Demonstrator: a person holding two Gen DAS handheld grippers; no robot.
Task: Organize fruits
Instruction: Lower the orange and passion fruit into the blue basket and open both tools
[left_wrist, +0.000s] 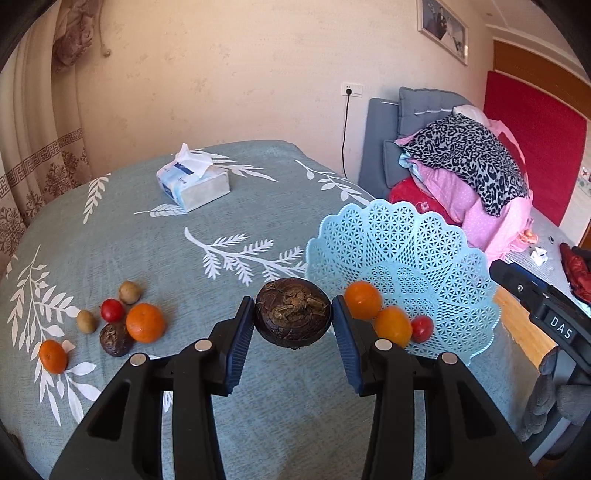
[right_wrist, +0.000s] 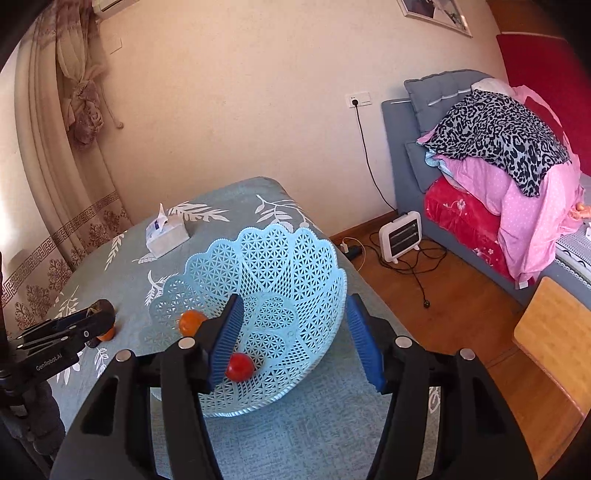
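My left gripper (left_wrist: 293, 319) is shut on a dark brown wrinkled fruit (left_wrist: 293, 317) and holds it above the table, just left of the light blue lattice basket (left_wrist: 424, 258). The basket holds two oranges (left_wrist: 363, 299) and a red tomato (left_wrist: 422, 328). On the cloth at the left lie two oranges (left_wrist: 145, 322), a red tomato (left_wrist: 112, 310), two small tan fruits (left_wrist: 129, 292) and another dark brown fruit (left_wrist: 115, 339). My right gripper (right_wrist: 293, 339) is open and empty, above the basket (right_wrist: 280, 273), with a tomato (right_wrist: 240, 366) and an orange (right_wrist: 192, 322) below it.
A tissue box (left_wrist: 194, 182) stands at the back of the blue-grey leaf-patterned table (left_wrist: 221, 229). The table's right edge drops to a wooden floor (right_wrist: 443, 302) with a small heater (right_wrist: 400, 236) and cables. A bed with piled bedding (right_wrist: 498, 177) is at the right.
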